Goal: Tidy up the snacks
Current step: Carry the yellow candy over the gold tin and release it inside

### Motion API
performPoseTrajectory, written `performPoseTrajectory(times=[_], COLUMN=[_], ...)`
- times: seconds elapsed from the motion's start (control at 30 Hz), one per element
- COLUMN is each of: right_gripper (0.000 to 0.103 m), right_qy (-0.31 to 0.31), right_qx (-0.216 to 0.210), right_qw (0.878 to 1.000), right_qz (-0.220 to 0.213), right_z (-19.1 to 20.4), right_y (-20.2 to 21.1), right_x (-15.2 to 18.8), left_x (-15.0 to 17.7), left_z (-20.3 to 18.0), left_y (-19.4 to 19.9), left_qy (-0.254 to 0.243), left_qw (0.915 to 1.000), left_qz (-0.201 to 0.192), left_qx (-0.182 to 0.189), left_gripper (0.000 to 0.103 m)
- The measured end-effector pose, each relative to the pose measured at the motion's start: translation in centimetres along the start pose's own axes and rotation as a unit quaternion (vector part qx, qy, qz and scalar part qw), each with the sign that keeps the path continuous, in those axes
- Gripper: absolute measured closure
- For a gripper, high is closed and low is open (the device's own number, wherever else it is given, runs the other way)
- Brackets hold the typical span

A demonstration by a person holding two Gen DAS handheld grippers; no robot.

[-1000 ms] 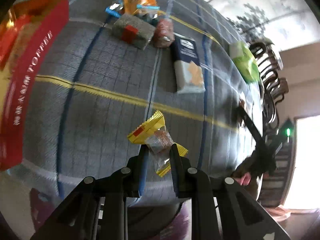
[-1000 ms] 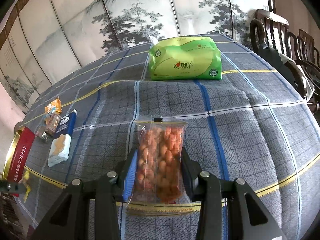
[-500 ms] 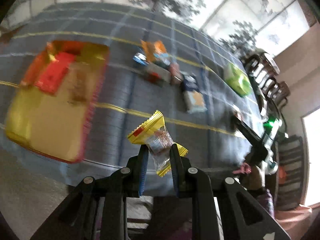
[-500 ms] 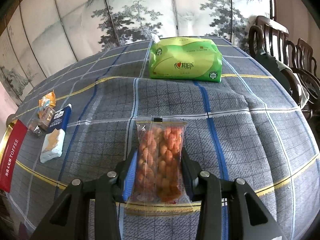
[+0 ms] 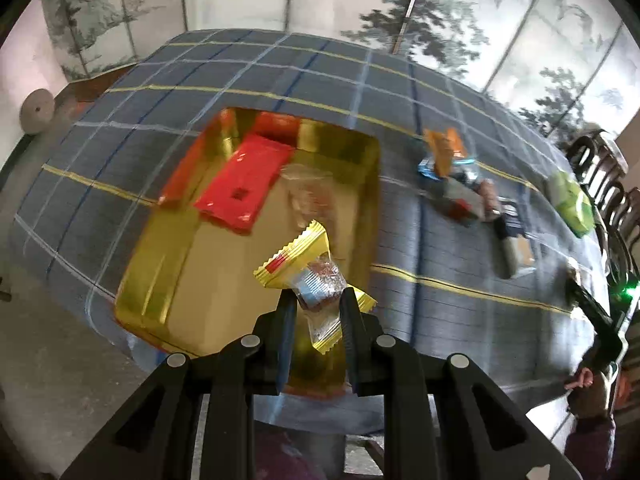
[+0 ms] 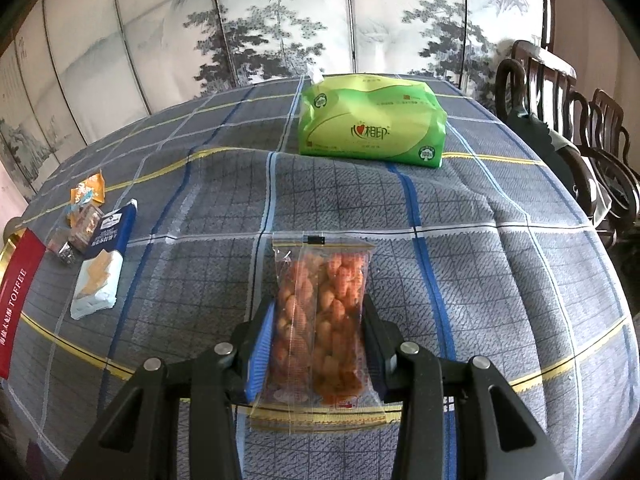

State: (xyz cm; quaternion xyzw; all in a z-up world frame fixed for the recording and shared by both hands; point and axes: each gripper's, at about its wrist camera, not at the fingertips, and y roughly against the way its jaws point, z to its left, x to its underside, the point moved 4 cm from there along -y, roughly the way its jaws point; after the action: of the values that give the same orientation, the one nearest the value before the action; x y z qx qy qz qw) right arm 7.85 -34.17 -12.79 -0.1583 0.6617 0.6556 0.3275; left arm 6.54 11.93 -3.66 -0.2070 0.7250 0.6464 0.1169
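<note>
In the left wrist view, the left gripper [image 5: 316, 308] is pinching a small yellow-edged candy wrapper [image 5: 310, 276] tightly between its nearly closed fingers, holding it in the air above the near right part of the open gold tin [image 5: 160, 280], which is sitting on the plaid-covered desk [image 5: 440, 312] and already containing a red packet [image 5: 244, 184] and a clear packet [image 5: 312, 196]; more snacks [image 5: 460, 188] are lying further right on the cloth. In the right wrist view, the right gripper [image 6: 318, 340] is clamping a clear bag of orange snacks [image 6: 322, 312] partway open around its width, the bag standing lengthwise over the desk, with a green tissue pack [image 6: 372, 124] lying beyond it.
</note>
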Motion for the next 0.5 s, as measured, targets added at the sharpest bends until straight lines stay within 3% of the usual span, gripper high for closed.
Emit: performPoseTrajectory(times=[0.2, 0.5], right_gripper=[0.062, 0.062], right_qy=[0.009, 0.022], right_qx=[0.012, 0.029], right_qw=[1.0, 0.999], right_qz=[0.002, 0.004], right_z=[0.3, 0.7], right_y=[-0.1, -0.2], right_x=[0.0, 0.0], left_x=[-0.2, 0.0], left_z=[2.4, 4.6], left_y=[-1.9, -3.4], left_qy=[-0.008, -0.016], left_qw=[0.9993, 0.9981], left_qz=[-0.001, 0.0], left_qx=[-0.037, -0.059], left_gripper=[0.084, 0.084])
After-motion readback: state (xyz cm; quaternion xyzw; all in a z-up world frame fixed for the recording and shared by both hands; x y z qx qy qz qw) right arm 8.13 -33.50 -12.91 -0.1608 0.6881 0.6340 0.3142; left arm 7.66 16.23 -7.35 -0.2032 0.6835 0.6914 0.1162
